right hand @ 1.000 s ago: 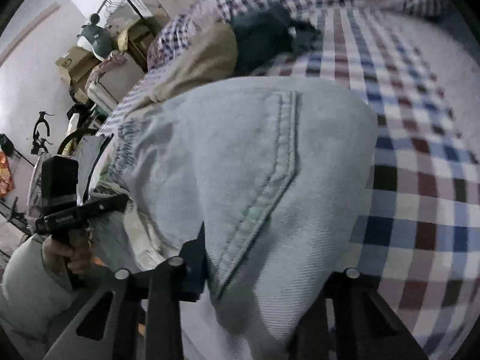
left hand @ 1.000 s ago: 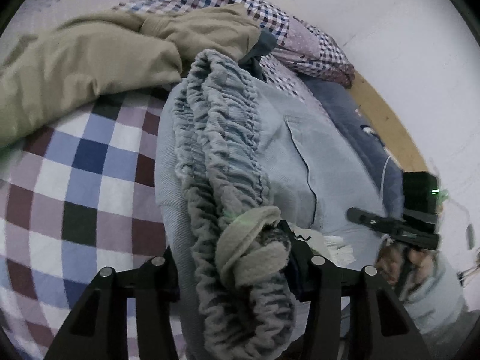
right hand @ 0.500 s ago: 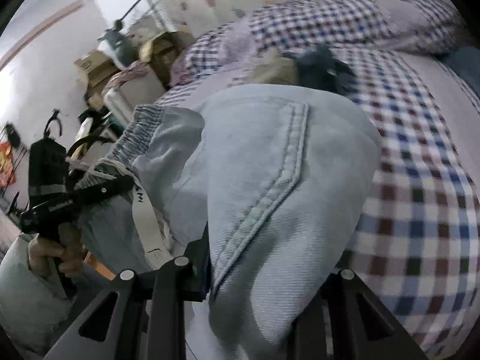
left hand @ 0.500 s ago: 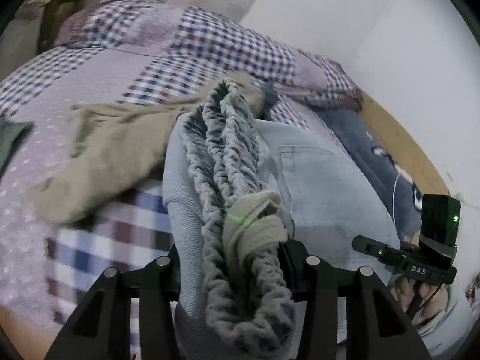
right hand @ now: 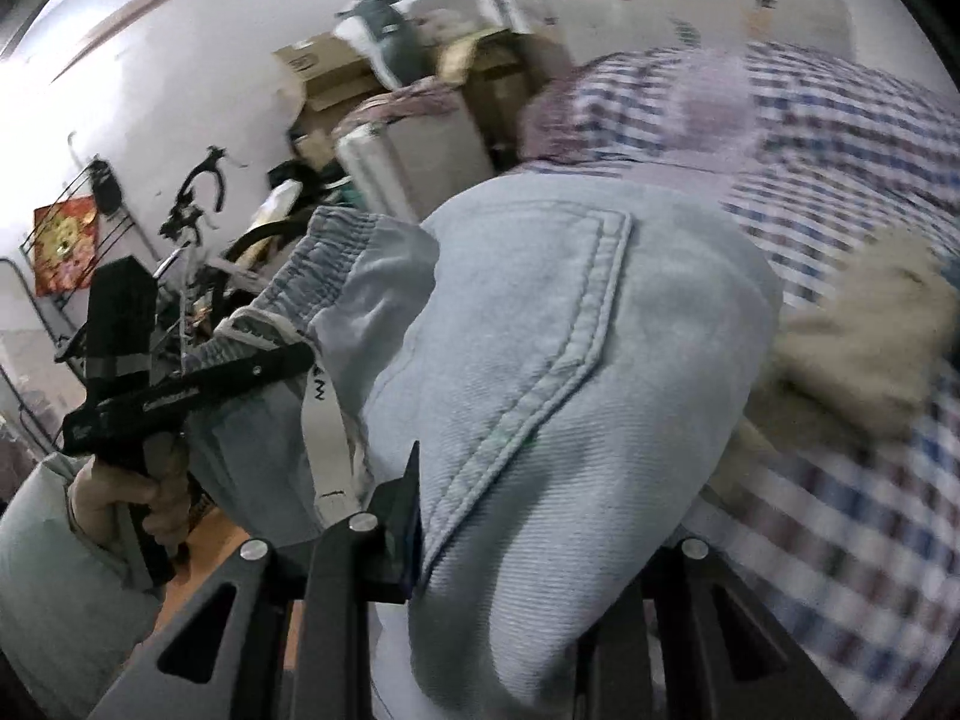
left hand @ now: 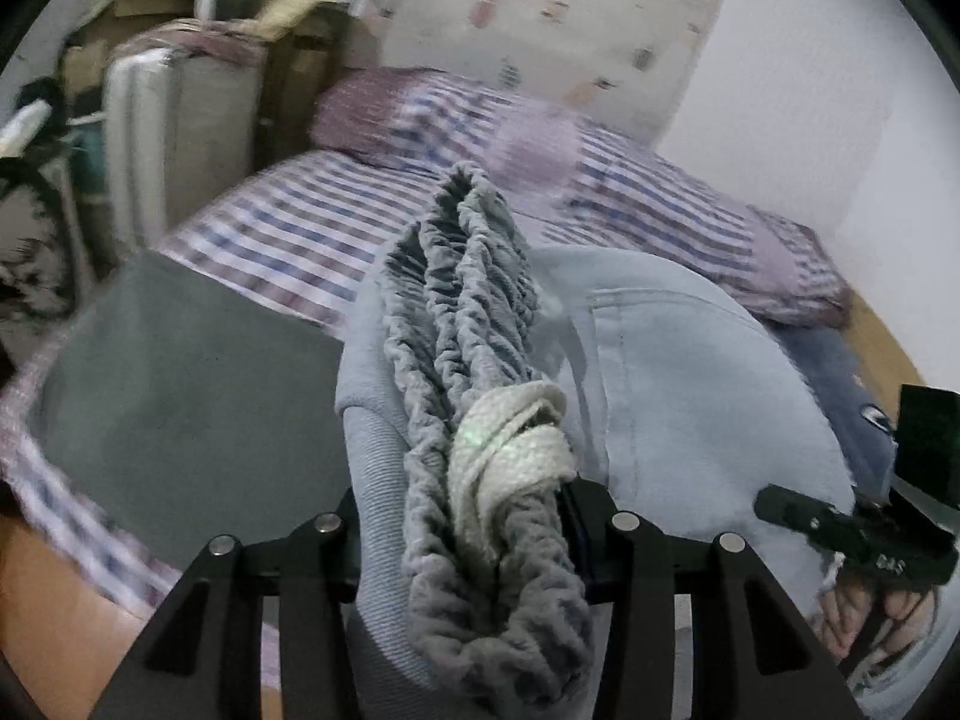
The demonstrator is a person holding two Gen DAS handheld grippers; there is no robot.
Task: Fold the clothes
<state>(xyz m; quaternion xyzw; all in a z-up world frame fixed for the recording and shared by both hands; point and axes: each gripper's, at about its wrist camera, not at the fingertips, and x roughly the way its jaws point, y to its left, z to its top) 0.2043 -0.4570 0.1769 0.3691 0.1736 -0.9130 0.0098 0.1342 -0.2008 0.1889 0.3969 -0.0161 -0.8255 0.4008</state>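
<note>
Light blue denim trousers hang between both grippers, raised above the checked bed. In the left wrist view my left gripper is shut on the bunched elastic waistband, with a cream drawstring caught at the fingers. My right gripper is shut on the denim beside the back pocket; the cloth hides its fingertips. A white label dangles inside the waist. A person's hand holds the left tool.
A flat grey garment lies on the bed's near left corner. A khaki garment sits on the checked sheet at right. Pillows lie by the wall. A pale suitcase and boxes stand beyond the bed.
Both grippers have risen and tilted up with the trousers, so the room and wall fill the views. The khaki garment has left the left view; the grey garment has come in.
</note>
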